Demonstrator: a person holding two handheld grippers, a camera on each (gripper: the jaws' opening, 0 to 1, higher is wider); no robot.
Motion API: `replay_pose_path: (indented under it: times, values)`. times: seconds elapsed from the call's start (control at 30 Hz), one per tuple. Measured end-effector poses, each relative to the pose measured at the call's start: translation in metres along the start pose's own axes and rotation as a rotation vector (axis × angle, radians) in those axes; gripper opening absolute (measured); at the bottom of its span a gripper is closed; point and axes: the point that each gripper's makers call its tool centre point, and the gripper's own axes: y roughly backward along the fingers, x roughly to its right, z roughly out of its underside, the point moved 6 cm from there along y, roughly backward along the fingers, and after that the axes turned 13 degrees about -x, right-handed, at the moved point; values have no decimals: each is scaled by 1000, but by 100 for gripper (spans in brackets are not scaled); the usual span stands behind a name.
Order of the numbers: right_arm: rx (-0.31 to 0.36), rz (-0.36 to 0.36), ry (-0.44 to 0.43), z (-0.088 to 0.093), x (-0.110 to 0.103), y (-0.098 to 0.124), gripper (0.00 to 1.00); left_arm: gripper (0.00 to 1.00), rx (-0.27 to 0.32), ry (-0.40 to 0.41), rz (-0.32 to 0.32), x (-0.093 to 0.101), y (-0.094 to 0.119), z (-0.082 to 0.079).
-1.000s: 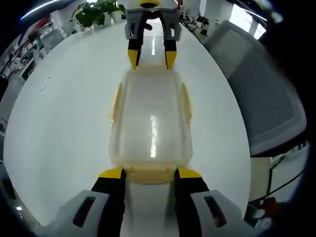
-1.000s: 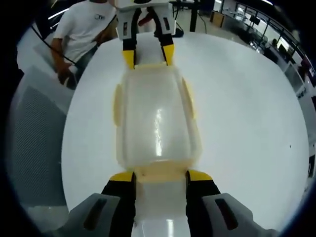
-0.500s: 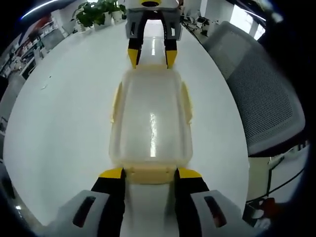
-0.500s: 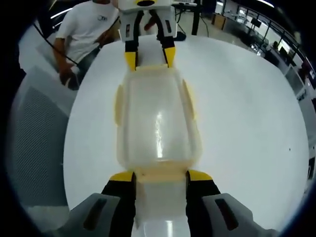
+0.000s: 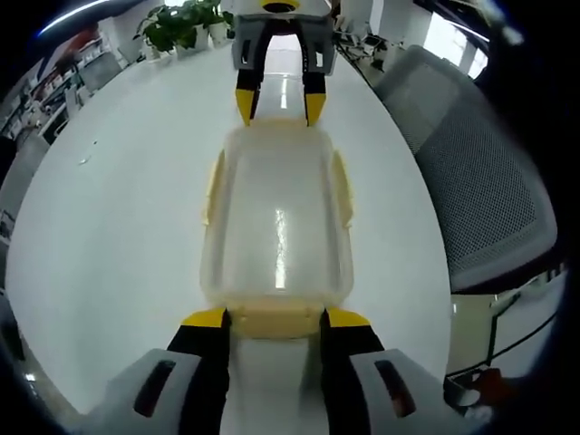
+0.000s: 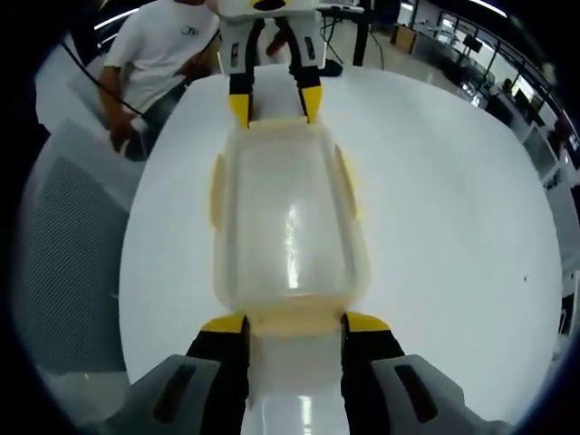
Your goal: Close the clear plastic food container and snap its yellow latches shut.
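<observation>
With the left gripper [image 5: 268,317] and right gripper [image 6: 294,322] both spread — jaws straddling opposite end latches — uneven pressing could skid the container [image 5: 276,222] across the slick white table [image 5: 118,227].

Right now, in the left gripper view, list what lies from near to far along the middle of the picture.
left gripper → near yellow latch → clear container → right gripper → potted plant

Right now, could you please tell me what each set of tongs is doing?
Left tongs: open, straddling one end latch of the container.
Right tongs: open, straddling the opposite end latch.
</observation>
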Motion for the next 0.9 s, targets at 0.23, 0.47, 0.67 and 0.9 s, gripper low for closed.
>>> replay_pose_path:
  times: [0.23, 0.47, 0.67, 0.9]
  values:
    - [6, 6, -2, 1, 0, 8, 38, 38, 2, 2, -1, -1, 7, -3]
    - [9, 9, -7, 3, 0, 19, 38, 38, 9, -5, -12, -1, 16, -8]
    - [9, 12, -8, 6, 3, 29, 38, 38, 13, -9, -17, -3, 24, -15]
    - [12, 20, -6, 17, 8, 41, 38, 38, 20, -10, -27, -7, 33, -28]
